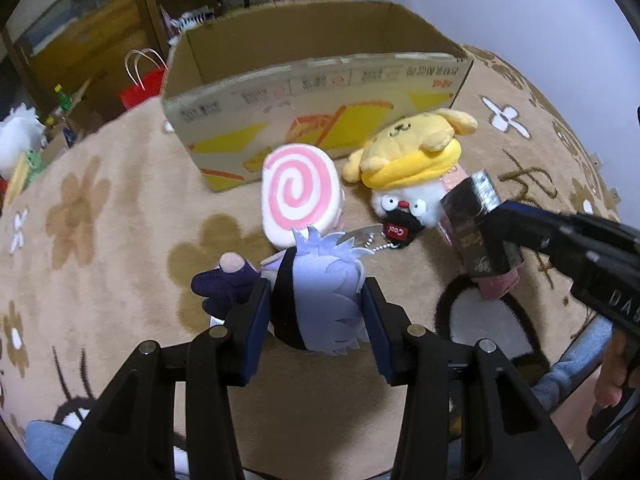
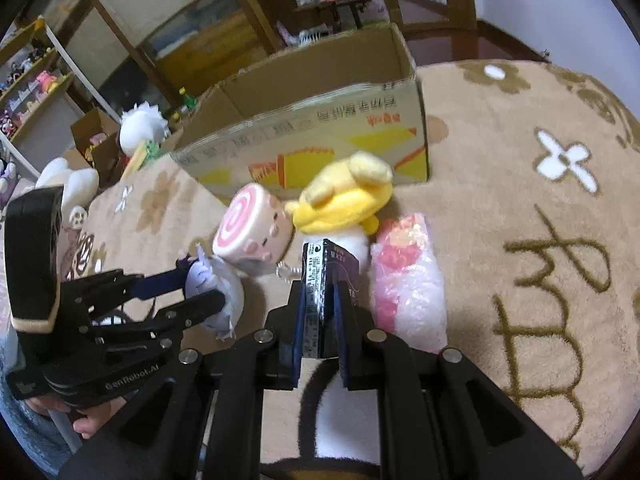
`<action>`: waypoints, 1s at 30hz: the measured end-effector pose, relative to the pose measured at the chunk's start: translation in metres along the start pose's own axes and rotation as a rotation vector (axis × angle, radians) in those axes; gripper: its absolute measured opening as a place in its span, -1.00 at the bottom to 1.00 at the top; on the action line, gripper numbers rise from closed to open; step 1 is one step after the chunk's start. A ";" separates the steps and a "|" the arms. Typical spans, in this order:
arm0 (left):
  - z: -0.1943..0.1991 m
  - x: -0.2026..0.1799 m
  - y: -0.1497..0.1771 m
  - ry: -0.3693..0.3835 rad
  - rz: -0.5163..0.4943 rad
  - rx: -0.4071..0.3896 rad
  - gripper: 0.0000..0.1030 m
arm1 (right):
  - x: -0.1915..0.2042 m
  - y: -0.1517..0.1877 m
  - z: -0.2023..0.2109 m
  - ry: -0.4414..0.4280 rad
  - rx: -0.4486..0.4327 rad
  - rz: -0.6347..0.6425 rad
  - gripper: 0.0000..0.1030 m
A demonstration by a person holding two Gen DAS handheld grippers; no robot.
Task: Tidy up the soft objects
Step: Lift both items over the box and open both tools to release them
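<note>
both grippers loaded, nothing seen in the box yet

left gripper [image 1: 316,312] pinched the lavender-haired doll [image 1: 316,280]; right gripper [image 2: 320,320] clamped a dark packet [image 2: 316,300]. the swirl plush [image 1: 300,192], yellow dog plush [image 1: 412,148] and pink bag [image 2: 408,280] lay on the rug [image 2: 520,200], against the open cardboard box [image 1: 320,92]; its near wall needed clearing.

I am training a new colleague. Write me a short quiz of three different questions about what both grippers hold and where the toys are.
1. True or false: the left gripper is shut on the pale-haired doll.
2. What does the right gripper hold? A) dark packet B) swirl plush C) yellow dog plush
3. Fill in: the cardboard box stands ____ the toys, seen from the grippers.

Key: 1 true; 2 A; 3 behind.
</note>
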State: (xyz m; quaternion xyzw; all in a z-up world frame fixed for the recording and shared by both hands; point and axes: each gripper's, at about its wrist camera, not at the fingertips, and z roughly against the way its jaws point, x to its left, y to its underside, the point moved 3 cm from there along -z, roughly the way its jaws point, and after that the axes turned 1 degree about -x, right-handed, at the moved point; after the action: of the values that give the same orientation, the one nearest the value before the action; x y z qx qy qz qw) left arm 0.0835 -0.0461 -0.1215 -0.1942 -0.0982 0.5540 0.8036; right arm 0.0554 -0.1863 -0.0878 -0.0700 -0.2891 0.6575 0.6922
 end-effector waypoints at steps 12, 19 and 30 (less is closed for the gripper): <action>0.067 0.022 -0.030 -0.109 0.054 -0.265 -0.15 | 0.014 -0.036 0.044 0.048 -0.199 0.034 -0.71; 0.086 0.036 -0.056 -0.134 0.062 -0.335 -0.15 | 0.022 -0.072 0.069 0.040 -0.303 0.067 -0.72; 0.109 0.040 -0.115 -0.162 0.081 -0.457 -0.14 | 0.028 -0.122 0.083 0.073 -0.401 0.152 -0.71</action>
State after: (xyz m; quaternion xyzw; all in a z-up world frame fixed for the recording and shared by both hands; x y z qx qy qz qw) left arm 0.1557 -0.0221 0.0234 -0.3297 -0.2774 0.5627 0.7055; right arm 0.1198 -0.1984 0.0471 -0.2519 -0.3828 0.6339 0.6230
